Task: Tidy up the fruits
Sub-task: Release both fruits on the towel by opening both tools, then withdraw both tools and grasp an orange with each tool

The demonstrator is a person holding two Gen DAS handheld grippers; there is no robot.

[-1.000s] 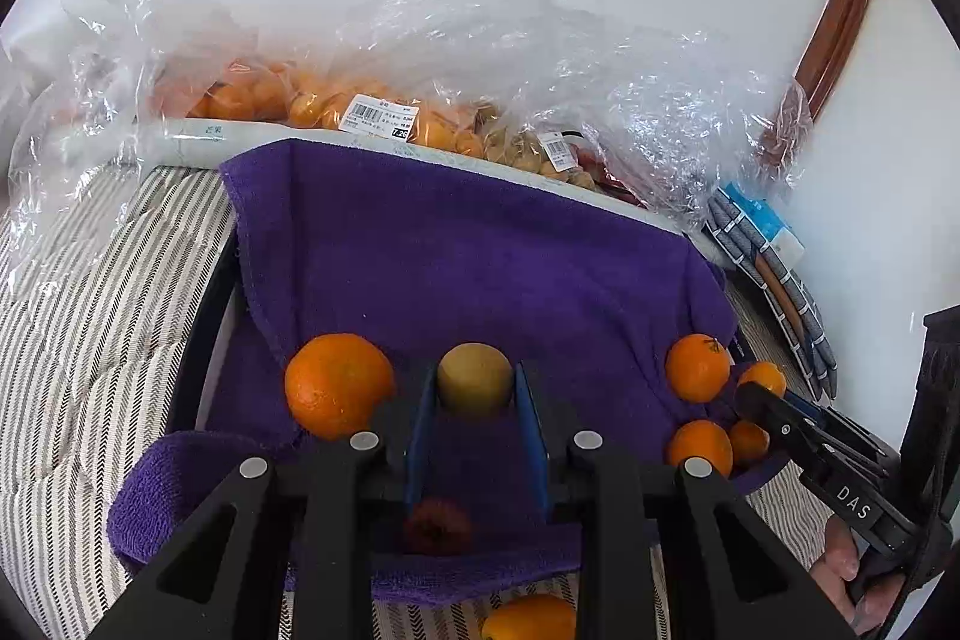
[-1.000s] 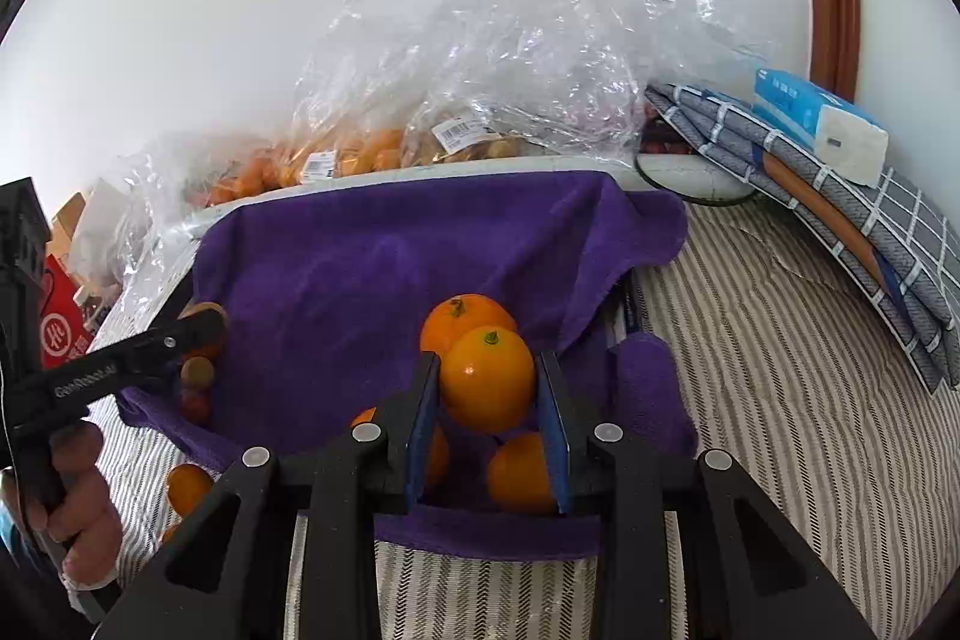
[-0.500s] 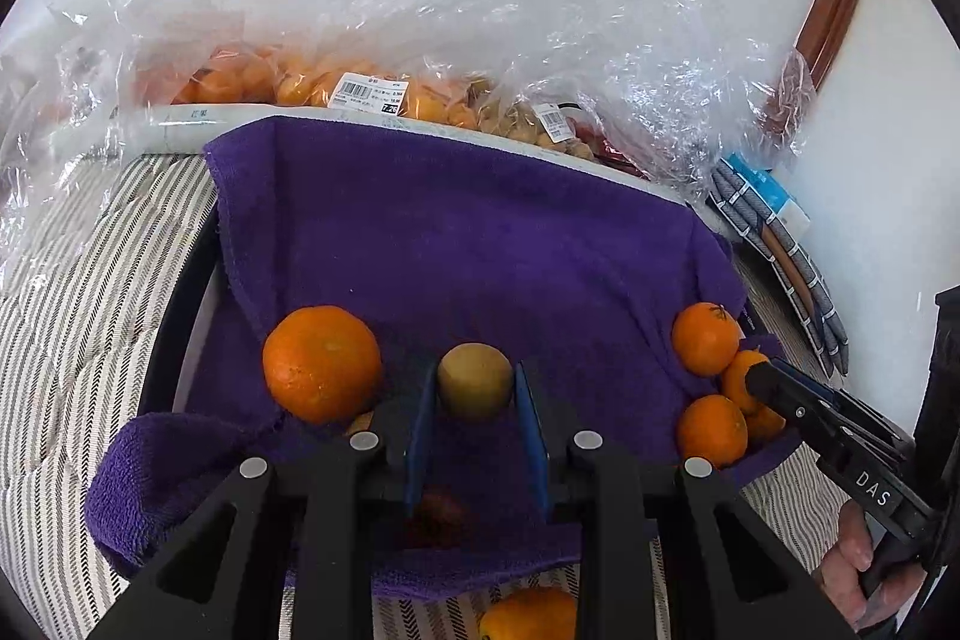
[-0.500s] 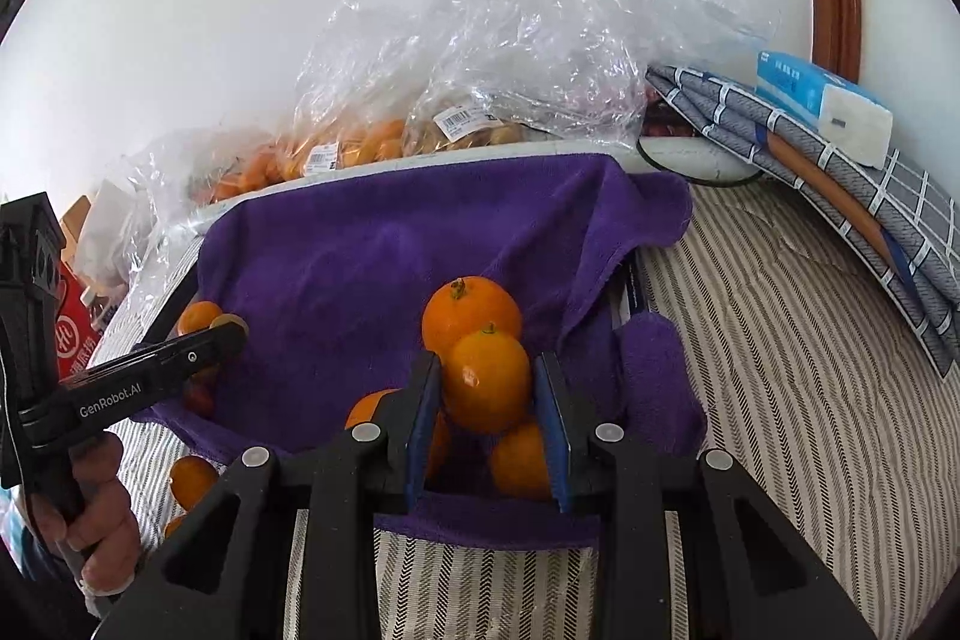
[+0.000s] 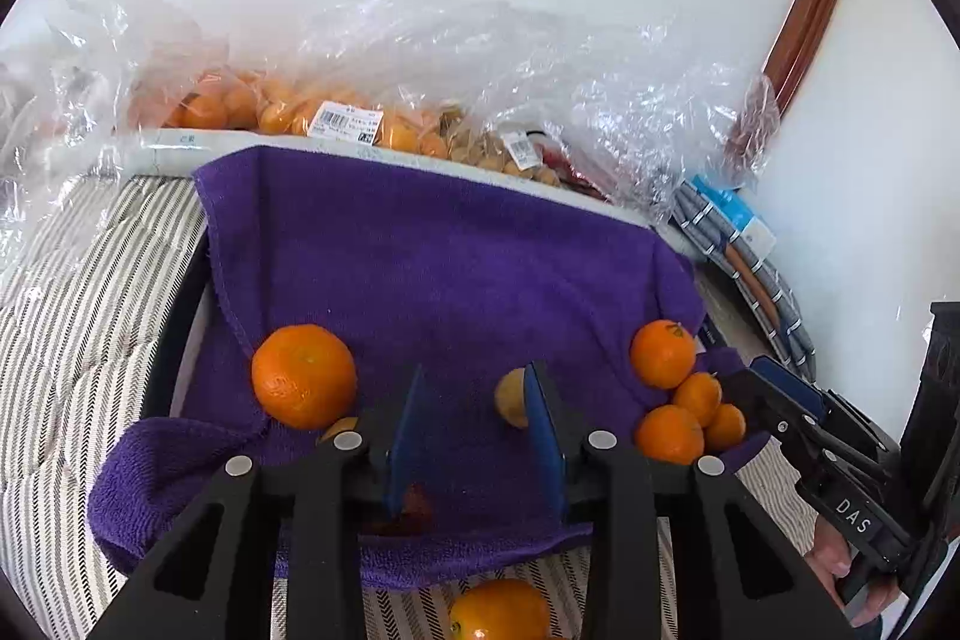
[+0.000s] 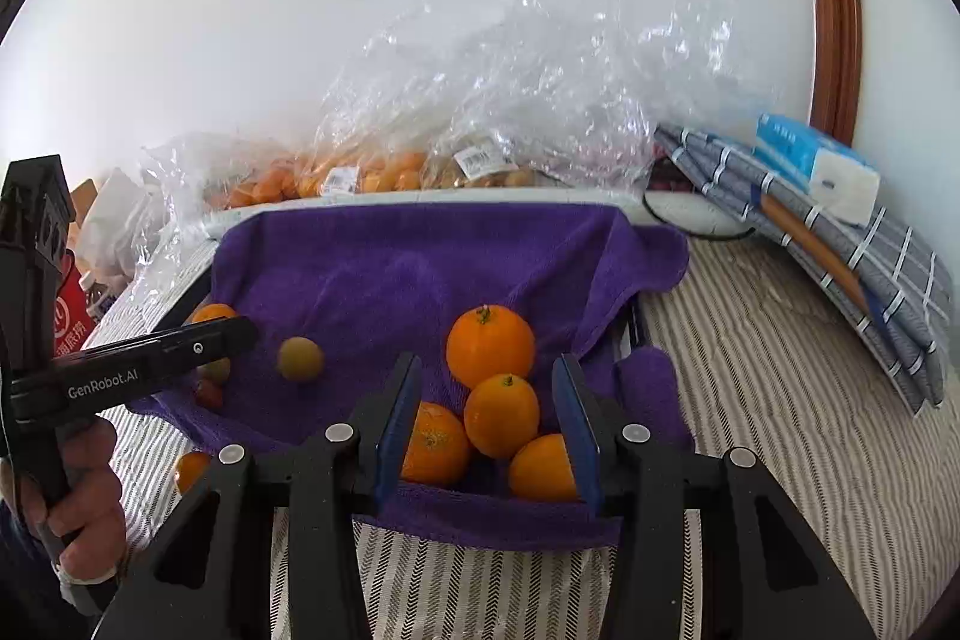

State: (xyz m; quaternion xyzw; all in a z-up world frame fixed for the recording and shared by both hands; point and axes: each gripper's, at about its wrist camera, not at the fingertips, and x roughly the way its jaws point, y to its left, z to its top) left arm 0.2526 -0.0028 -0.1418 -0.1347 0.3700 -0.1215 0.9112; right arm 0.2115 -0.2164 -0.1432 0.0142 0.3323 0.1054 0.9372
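Note:
A purple towel (image 5: 456, 268) lines a dark tray, and the fruit lies on it. My left gripper (image 5: 477, 400) is opening; a small yellow-brown fruit (image 5: 510, 398) lies loose by its right pad, clear of the left gripper (image 6: 237, 334) in the right wrist view. A big orange (image 5: 303, 376) rests to its left. My right gripper (image 6: 486, 400) is opening too. A small orange (image 6: 501, 415) sits free between its pads in a cluster of oranges (image 6: 490, 346). The right gripper (image 5: 750, 382) stands by that cluster (image 5: 663, 353).
Clear plastic bags of fruit (image 5: 336, 118) line the wall behind the towel. A folded checked cloth (image 6: 840, 244) with a blue tissue pack (image 6: 816, 166) lies at the right. One orange (image 5: 498, 610) lies on the striped cover (image 6: 750, 370). A hand (image 6: 84, 490) holds the left gripper.
Both grippers have spread their pads. The yellow-brown fruit has come free of the left pads, and the small orange has dropped from the right pads onto the cluster.

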